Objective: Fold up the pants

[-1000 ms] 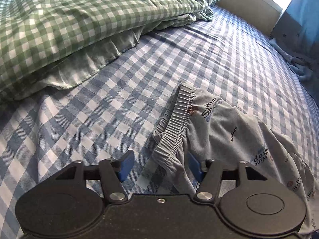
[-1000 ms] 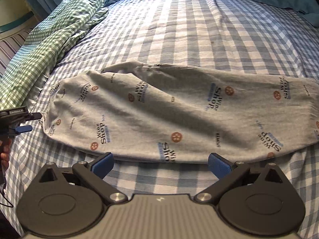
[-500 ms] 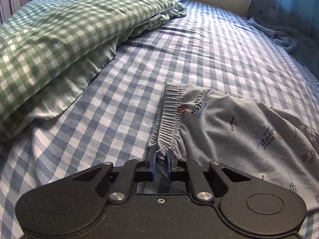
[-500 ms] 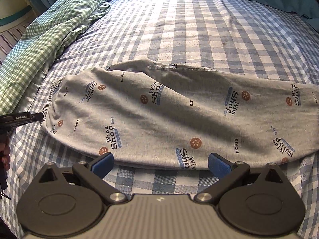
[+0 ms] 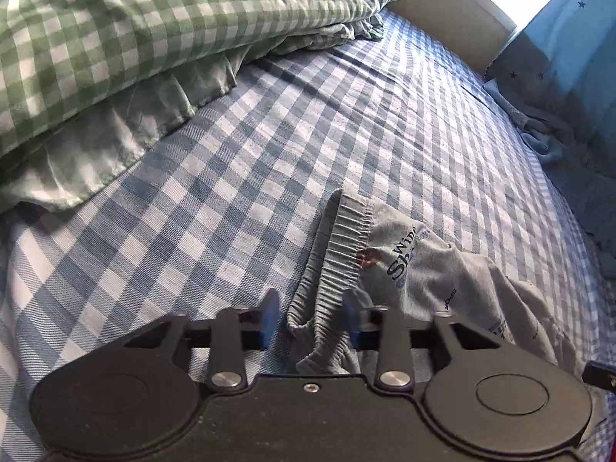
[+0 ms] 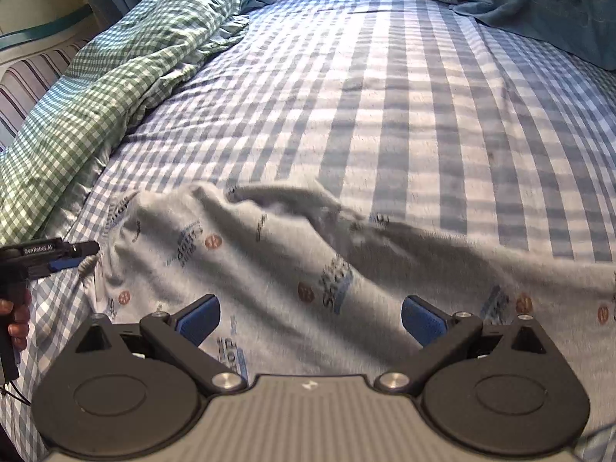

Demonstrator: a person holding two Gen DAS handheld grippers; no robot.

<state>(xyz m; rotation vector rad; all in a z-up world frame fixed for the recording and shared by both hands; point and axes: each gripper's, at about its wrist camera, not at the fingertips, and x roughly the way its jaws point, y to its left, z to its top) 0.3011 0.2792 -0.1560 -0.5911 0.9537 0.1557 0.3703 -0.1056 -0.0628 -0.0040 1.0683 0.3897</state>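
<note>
the left gripper has its jaws opening, parted a little with the ribbed waistband of the grey printed pants bunched between the blue pads, which stand off the cloth on both sides. the right gripper has its jaws spread wide and grips nothing, hovering over the pants' near edge. the pants lie stretched from nine to three o'clock across the blue checked sheet in the right wrist view. a green checked pillow sits at ten o'clock, a blue blanket at one. a hand holds the left gripper at nine.
</note>
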